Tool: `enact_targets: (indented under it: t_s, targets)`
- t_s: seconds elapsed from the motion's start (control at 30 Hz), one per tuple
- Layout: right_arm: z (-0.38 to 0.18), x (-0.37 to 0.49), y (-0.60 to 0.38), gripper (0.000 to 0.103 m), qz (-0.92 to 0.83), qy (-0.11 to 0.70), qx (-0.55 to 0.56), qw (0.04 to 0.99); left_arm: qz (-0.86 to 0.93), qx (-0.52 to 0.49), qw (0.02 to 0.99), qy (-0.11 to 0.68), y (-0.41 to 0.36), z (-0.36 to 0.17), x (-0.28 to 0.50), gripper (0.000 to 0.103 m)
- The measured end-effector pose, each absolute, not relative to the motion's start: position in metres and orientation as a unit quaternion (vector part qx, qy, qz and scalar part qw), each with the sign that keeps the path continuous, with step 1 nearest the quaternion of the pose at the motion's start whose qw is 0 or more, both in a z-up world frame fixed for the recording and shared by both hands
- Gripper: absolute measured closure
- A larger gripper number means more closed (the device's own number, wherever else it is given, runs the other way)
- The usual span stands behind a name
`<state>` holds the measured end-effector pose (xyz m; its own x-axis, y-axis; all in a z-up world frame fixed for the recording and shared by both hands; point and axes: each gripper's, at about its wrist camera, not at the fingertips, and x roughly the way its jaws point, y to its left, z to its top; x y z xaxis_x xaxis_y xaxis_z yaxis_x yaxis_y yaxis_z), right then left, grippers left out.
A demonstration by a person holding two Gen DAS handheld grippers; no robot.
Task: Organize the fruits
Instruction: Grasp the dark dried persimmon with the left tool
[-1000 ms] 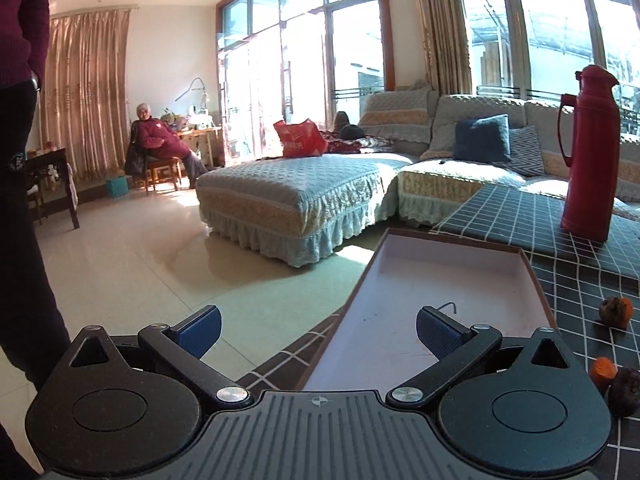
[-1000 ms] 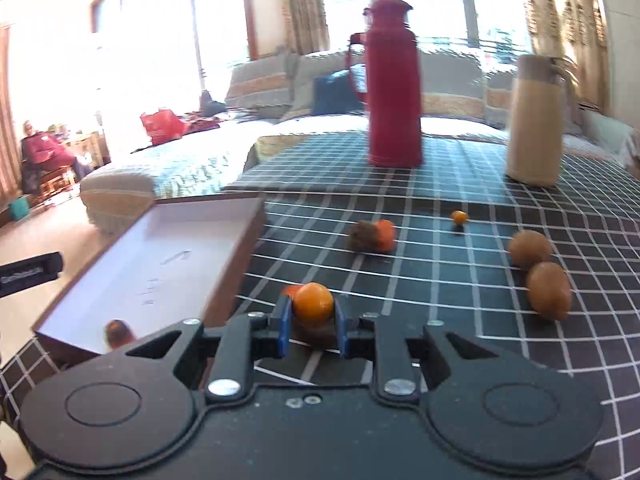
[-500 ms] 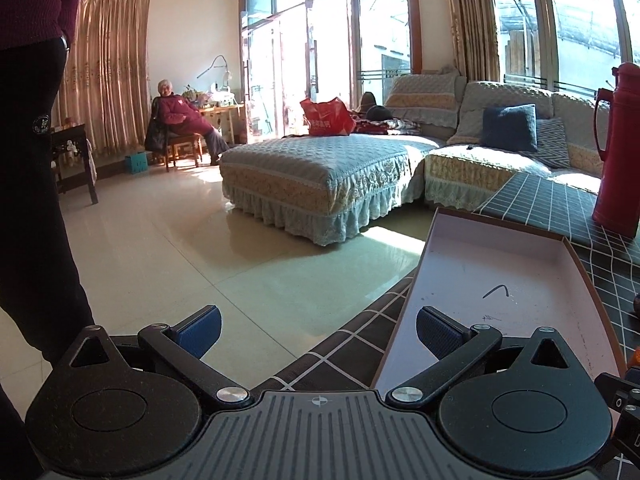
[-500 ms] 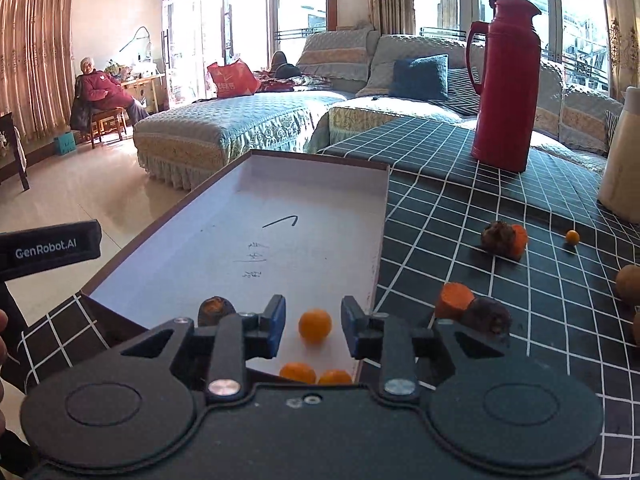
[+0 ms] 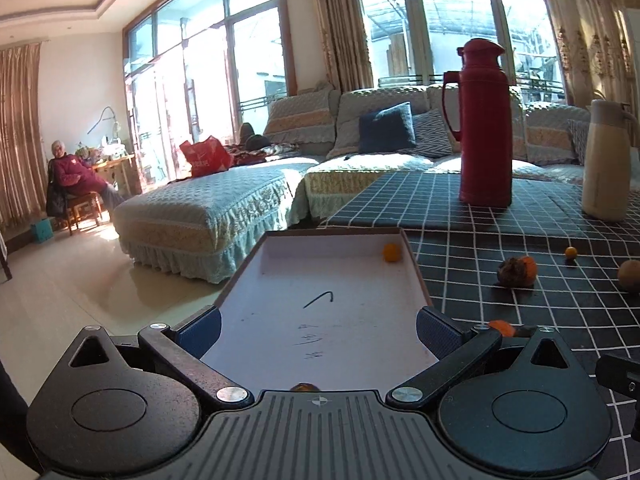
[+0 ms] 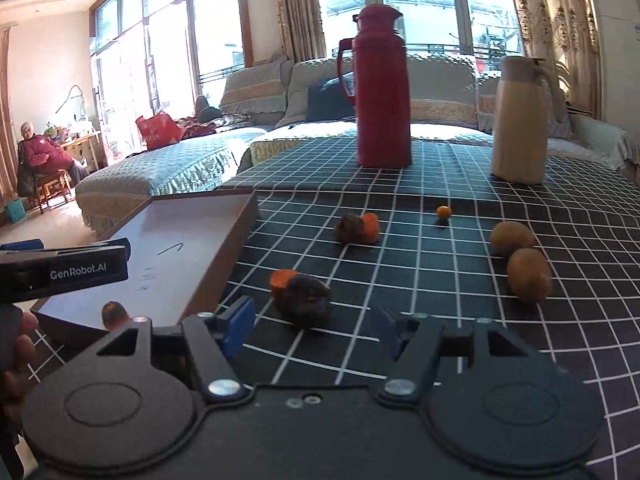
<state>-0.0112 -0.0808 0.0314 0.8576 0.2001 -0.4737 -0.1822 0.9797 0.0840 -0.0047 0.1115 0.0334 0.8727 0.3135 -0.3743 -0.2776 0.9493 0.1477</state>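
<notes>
Facing the dark fruit (image 6: 303, 298) just ahead of our right gripper (image 6: 316, 326), jaws opening and empty; left gripper (image 5: 318, 330) stands apart over the tray (image 5: 412, 268).

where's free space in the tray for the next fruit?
Tray floor is mostly bare: the whole middle around the pen mark. Taken: far right corner, small orange fruit; near edge, a brownish fruit. Right gripper, jaws opening, empty.
</notes>
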Motion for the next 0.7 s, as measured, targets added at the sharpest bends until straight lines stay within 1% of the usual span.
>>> enact_targets:
  t_s: [0.2, 0.27, 0.3, 0.43, 0.7]
  targets:
    - [0.031, -0.016, -0.141, 0.039, 0.029, 0.231, 0.048, 0.971, 0.096, 0.07, 0.97, 0.213, 0.042, 0.028, 0.012, 0.0]
    - [0.034, -0.02, -0.156, 0.034, -0.012, 0.214, 0.042, 0.976, 0.085, 0.07, 0.968, 0.226, 0.024, 0.022, 0.021, 0.0]
    - [0.035, -0.022, -0.164, 0.029, -0.045, 0.201, 0.032, 0.978, 0.083, 0.072, 0.966, 0.232, 0.016, 0.019, 0.025, 0.0]
    - [0.033, -0.023, -0.182, 0.024, -0.162, 0.164, -0.039, 0.972, 0.082, 0.091, 0.961, 0.248, -0.015, 0.003, 0.037, 0.0]
    - [0.032, -0.029, -0.192, 0.025, -0.149, 0.154, -0.038, 0.976, 0.103, 0.078, 0.951, 0.281, -0.044, -0.012, 0.057, 0.0]
